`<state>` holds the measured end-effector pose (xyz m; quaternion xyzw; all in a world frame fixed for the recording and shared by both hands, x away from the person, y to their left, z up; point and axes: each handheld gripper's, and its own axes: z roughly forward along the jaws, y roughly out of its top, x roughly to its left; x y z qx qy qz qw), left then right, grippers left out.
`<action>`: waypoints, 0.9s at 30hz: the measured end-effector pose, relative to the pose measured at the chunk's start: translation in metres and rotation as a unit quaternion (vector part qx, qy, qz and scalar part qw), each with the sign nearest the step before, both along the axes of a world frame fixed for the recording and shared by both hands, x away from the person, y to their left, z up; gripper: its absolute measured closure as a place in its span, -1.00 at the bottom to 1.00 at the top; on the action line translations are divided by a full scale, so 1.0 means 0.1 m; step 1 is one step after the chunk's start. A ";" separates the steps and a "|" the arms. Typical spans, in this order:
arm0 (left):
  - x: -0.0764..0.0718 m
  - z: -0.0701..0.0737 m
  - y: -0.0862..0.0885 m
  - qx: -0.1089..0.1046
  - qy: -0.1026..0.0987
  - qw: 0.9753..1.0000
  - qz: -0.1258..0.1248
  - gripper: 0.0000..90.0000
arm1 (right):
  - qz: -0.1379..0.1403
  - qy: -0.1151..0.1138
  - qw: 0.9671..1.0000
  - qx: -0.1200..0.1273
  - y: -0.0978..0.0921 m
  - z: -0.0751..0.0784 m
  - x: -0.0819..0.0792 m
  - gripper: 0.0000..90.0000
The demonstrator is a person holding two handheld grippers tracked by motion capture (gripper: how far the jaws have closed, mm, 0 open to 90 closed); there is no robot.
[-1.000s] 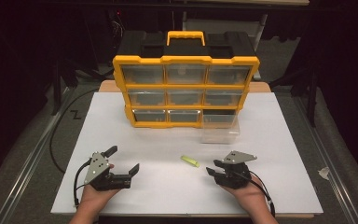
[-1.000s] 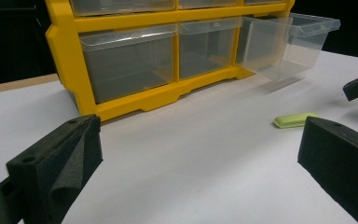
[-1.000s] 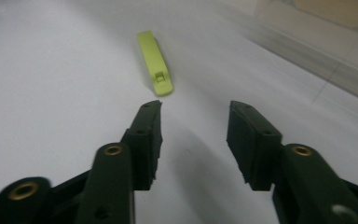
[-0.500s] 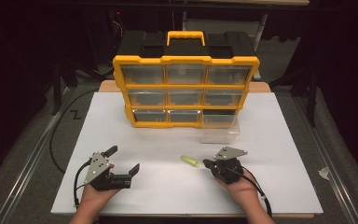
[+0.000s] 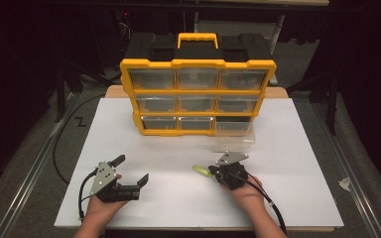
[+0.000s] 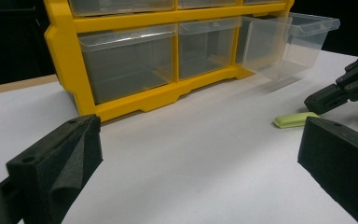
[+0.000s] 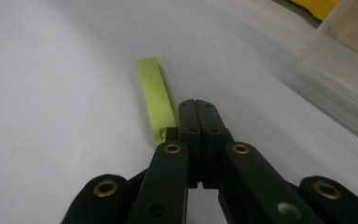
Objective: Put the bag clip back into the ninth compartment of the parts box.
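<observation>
A small lime-green strip [image 5: 200, 170] lies flat on the white board [image 5: 297, 163] in front of a yellow organizer [image 5: 197, 96] with clear drawers. My right gripper [image 5: 212, 171] is shut, and its tips rest right beside the strip's near end [image 7: 154, 95]. In the right gripper view the two jaws [image 7: 197, 109] press together with nothing between them, and the strip lies just left of them. My left gripper [image 5: 130, 169] stands open at the front left, apart from the strip [image 6: 296, 120]. The left gripper view has its jaws [image 6: 191, 163] wide apart, holding nothing.
The organizer's bottom-right clear drawer [image 5: 234, 134] is pulled out, just beyond the right gripper, and looks empty [image 6: 291, 39]. Black cables trail off the front and left of the board. Dark floor surrounds the table.
My right gripper has moved left and slightly forward, up to the green strip. The left gripper has stayed where it was, open.
</observation>
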<state>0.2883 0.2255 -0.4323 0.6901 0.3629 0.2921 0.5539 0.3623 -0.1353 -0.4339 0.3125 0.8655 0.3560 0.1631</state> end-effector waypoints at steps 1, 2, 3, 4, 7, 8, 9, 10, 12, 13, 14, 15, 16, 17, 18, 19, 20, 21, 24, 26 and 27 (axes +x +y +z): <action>0.00 0.00 0.00 0.000 0.000 1.000 0.000 -0.99 | 0.000 0.001 1.000 -0.001 0.01 0.00 0.00 1.00; 0.00 0.00 0.00 0.000 -0.001 1.000 0.000 -0.99 | 0.002 0.000 1.000 -0.001 0.01 0.00 0.00 1.00; 0.00 0.00 0.00 -0.001 -0.001 1.000 0.000 -0.99 | 0.003 0.000 1.000 -0.001 0.02 0.00 -0.01 1.00; 0.00 0.00 0.00 -0.001 -0.001 1.000 0.000 -0.99 | 0.004 0.001 1.000 -0.001 0.02 0.00 -0.01 1.00; 0.00 0.00 0.00 0.000 -0.001 1.000 0.000 -0.99 | 0.005 0.003 1.000 0.000 0.03 0.00 -0.03 1.00; 0.00 0.00 0.00 -0.001 -0.001 1.000 0.000 -0.99 | 0.006 0.005 1.000 0.001 0.03 -0.01 -0.04 1.00; 0.00 0.00 0.00 -0.001 -0.002 1.000 0.000 -0.99 | 0.007 0.006 1.000 -0.001 0.03 -0.01 -0.05 1.00; 0.00 0.01 0.00 -0.001 -0.002 1.000 0.000 -0.99 | 0.008 0.006 1.000 -0.002 0.04 -0.01 -0.06 1.00; 0.00 0.01 0.01 -0.001 -0.002 1.000 0.001 -0.99 | 0.009 0.005 1.000 -0.002 0.04 -0.01 -0.07 1.00; -0.01 0.01 0.01 -0.001 -0.002 1.000 0.001 -0.99 | 0.008 0.004 1.000 -0.001 0.04 -0.01 -0.07 1.00; 0.00 0.01 0.01 -0.001 -0.002 1.000 0.001 -0.99 | 0.007 0.002 1.000 0.001 0.04 0.01 -0.08 1.00; 0.00 0.01 0.01 -0.002 -0.003 1.000 0.001 -0.99 | 0.006 0.000 1.000 0.002 0.03 0.01 -0.08 1.00; -0.01 0.01 0.01 -0.001 -0.002 1.000 0.001 -0.99 | 0.004 -0.004 1.000 0.001 0.02 0.03 -0.09 1.00; 0.00 0.01 0.01 -0.001 -0.002 1.000 0.001 -0.99 | 0.002 -0.005 1.000 0.004 0.01 0.04 -0.09 0.98; 0.00 0.01 0.01 -0.003 -0.003 1.000 0.002 -0.99 | 0.001 -0.008 1.000 0.008 -0.01 0.06 -0.10 0.95; 0.00 0.01 0.01 -0.003 -0.003 1.000 0.002 -0.99 | -0.002 -0.007 1.000 0.013 -0.04 0.07 -0.10 0.92; 0.00 0.01 0.01 -0.004 -0.004 1.000 0.002 -0.99 | -0.004 -0.007 1.000 0.017 -0.06 0.08 -0.11 0.90; -0.01 0.01 0.01 -0.004 -0.004 1.000 0.002 -0.99 | -0.007 -0.006 1.000 0.021 -0.09 0.08 -0.11 0.86; -0.01 0.01 0.01 -0.005 -0.004 1.000 0.001 -0.99 | -0.013 -0.001 0.999 0.031 -0.17 0.09 -0.12 0.73; -0.01 0.02 0.01 -0.004 -0.004 1.000 0.001 -0.99 | -0.013 0.004 0.999 0.034 -0.21 0.09 -0.13 0.62; -0.01 0.02 0.01 -0.004 -0.004 1.000 0.001 -0.99 | -0.013 0.005 0.999 0.036 -0.22 0.09 -0.13 0.56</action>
